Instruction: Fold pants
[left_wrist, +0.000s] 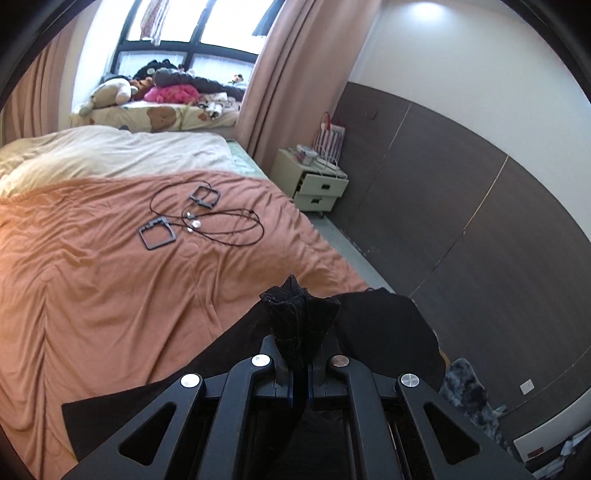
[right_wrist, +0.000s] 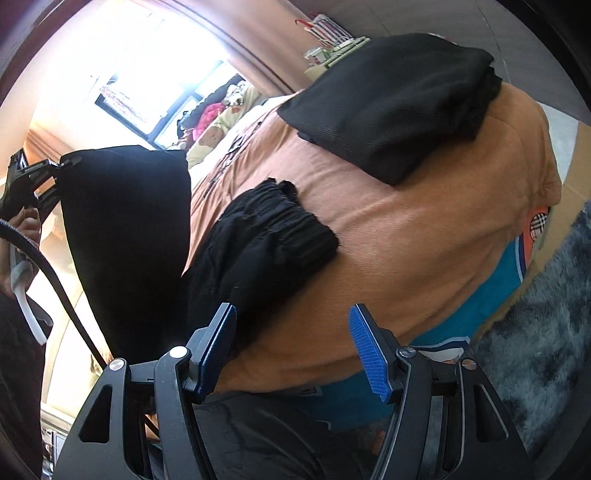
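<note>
One bed (left_wrist: 92, 295) fills most of both views, covered by one orange-brown blanket (right_wrist: 406, 236) with a cream duvet (left_wrist: 92, 155) bunched at its far end. Behind it, one window (left_wrist: 192, 40) is flanked by two pink curtains (left_wrist: 280, 85), and a ledge under the glass carries a heap of plush toys and clothes. One pale nightstand (left_wrist: 314, 184) with two drawers stands against the dark wall panel beside the bed.

Two black garments lie on the blanket. One is a folded stack (right_wrist: 388, 103) resting near the bed's far corner in the right wrist view. The other is the pants (right_wrist: 266, 236), spread loose near the bed's edge, their gathered elastic waistband lying flat on the blanket between the two grippers, and one part lifted into the air.

The left gripper (left_wrist: 299, 354) has its fingers pressed together, pinching a bunched tuft of the pants' black fabric that stands up between them; the cloth hangs from it as a dark sheet. A hand (right_wrist: 26, 221) grips its handle at the left edge of the right wrist view.

The right gripper (right_wrist: 295, 339) hovers over the blanket's edge with its two blue-padded fingers (right_wrist: 369, 347) spread apart, nothing between them; the left pad sits just beside the pants.

Two small square black frames (left_wrist: 157, 232) joined by thin black cords lie mid-bed.
</note>
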